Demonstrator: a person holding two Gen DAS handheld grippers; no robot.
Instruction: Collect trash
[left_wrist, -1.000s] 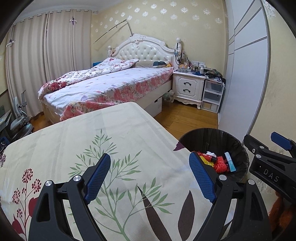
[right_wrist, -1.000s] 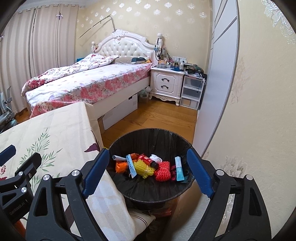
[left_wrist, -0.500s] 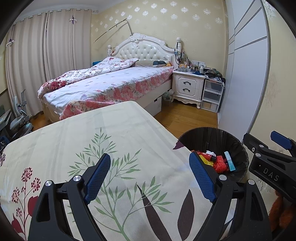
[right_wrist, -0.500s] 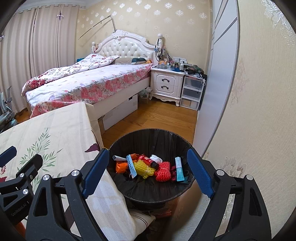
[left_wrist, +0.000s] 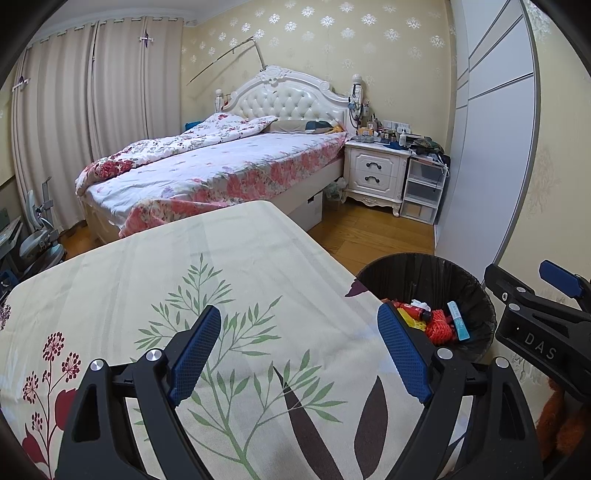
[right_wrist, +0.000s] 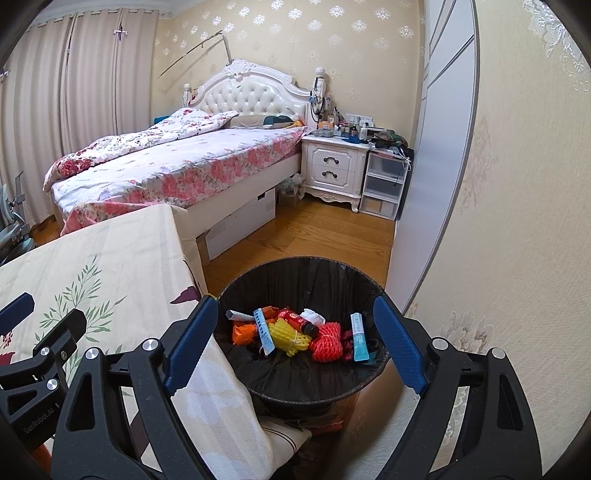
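Note:
A black-lined trash bin (right_wrist: 303, 384) stands on the floor beside the table; it also shows in the left wrist view (left_wrist: 476, 291). It holds several pieces of trash: a yellow foam net (right_wrist: 290, 334), a red net (right_wrist: 327, 341), a red bottle (right_wrist: 295, 321), a blue-white tube (right_wrist: 359, 336) and orange wrappers (right_wrist: 243, 330). My right gripper (right_wrist: 295, 341) is open and empty above the bin. My left gripper (left_wrist: 299, 349) is open and empty above the tablecloth (left_wrist: 184, 280).
A bed (left_wrist: 221, 166) with floral bedding stands beyond the table. A white nightstand (left_wrist: 376, 171) and plastic drawers (left_wrist: 423, 194) stand at the far wall. A wardrobe (left_wrist: 487, 147) and the wall are on the right. A chair (left_wrist: 37, 236) stands at far left.
Both grippers have shifted very slightly; both stay open and empty. The trash in the bin has not moved.

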